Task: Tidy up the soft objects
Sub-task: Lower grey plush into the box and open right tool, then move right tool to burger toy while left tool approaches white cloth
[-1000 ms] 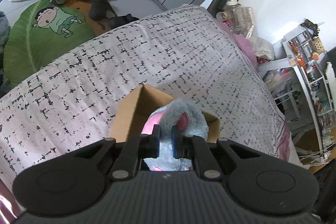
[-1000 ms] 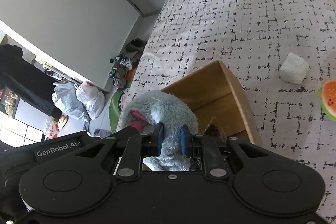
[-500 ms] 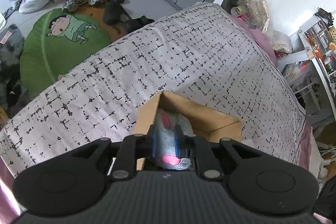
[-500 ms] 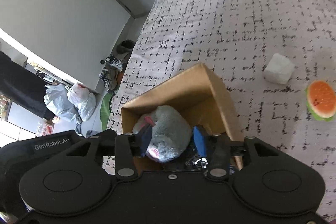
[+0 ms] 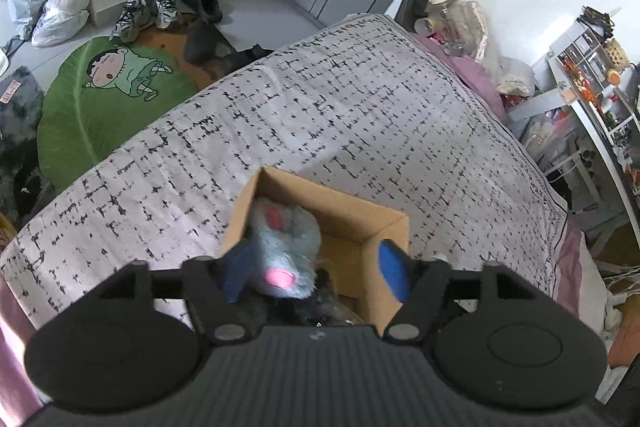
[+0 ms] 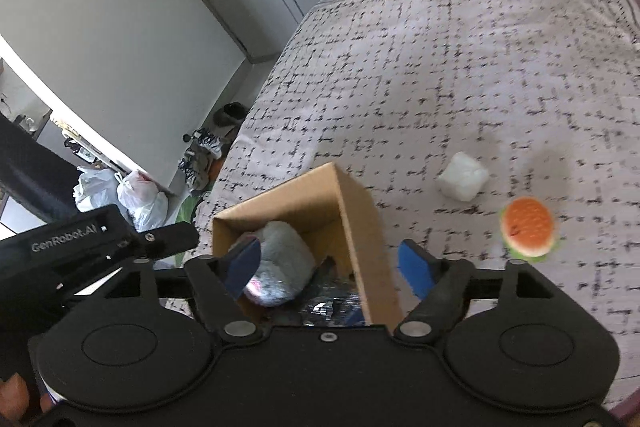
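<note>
A grey-blue plush toy with pink patches lies inside an open cardboard box on the bed; it also shows in the right wrist view, in the box. My left gripper is open just above the box with the plush between its blue pads, not gripped. My right gripper is open over the box's right wall. A white soft cube and a burger-shaped soft toy lie on the bed right of the box.
The bed has a black-and-white patterned cover. Dark items lie in the box bottom. A green cartoon rug, shoes and bags lie on the floor beyond. Shelves stand at the right.
Both grippers held the plush over the box a second ago. The right opened first, then the left. The plush now lies in the box and both grippers have drawn back a little.
</note>
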